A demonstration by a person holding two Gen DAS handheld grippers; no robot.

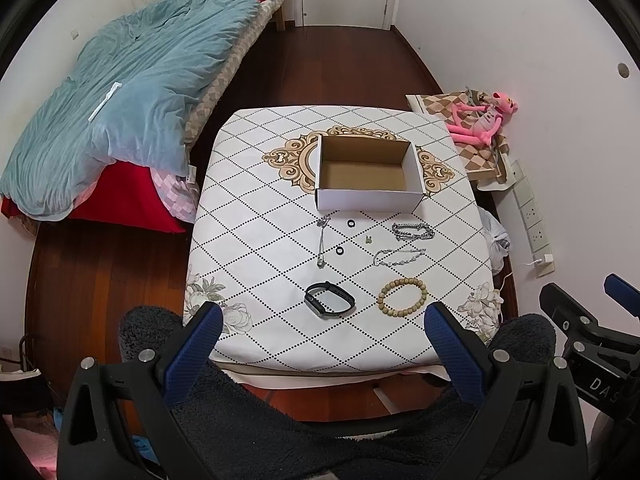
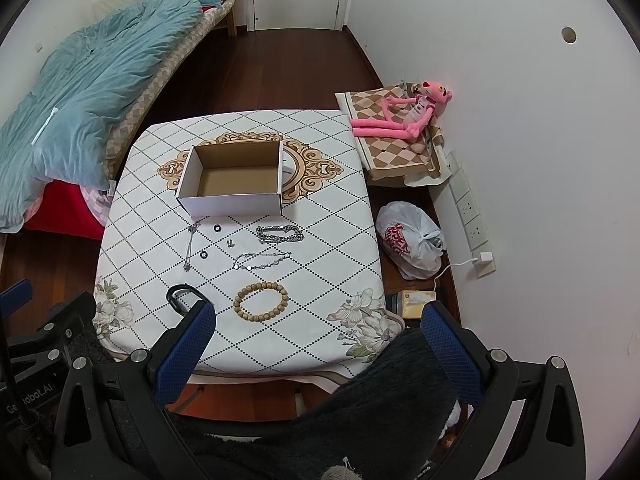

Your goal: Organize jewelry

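An empty white cardboard box [image 1: 368, 172] [image 2: 232, 184] stands open on the table. In front of it lie a thin silver necklace [image 1: 322, 242], two small black rings [image 1: 351, 224] [image 1: 340, 249], a small earring pair [image 1: 369, 239], a chunky silver chain bracelet [image 1: 413, 232] [image 2: 279, 234], a thinner silver bracelet [image 1: 398, 258] [image 2: 262, 261], a wooden bead bracelet [image 1: 402, 295] [image 2: 261, 302] and a black smart band [image 1: 329, 304] [image 2: 182, 298]. My left gripper [image 1: 324, 344] and right gripper [image 2: 320, 340] are both open and empty, held above the table's near edge.
The table [image 1: 256, 240] wears a white diamond-pattern cloth. A bed with a blue duvet [image 1: 120, 100] is at the left. A pink plush toy [image 2: 404, 118], a plastic bag [image 2: 410, 240] and wall sockets [image 2: 472, 216] are at the right.
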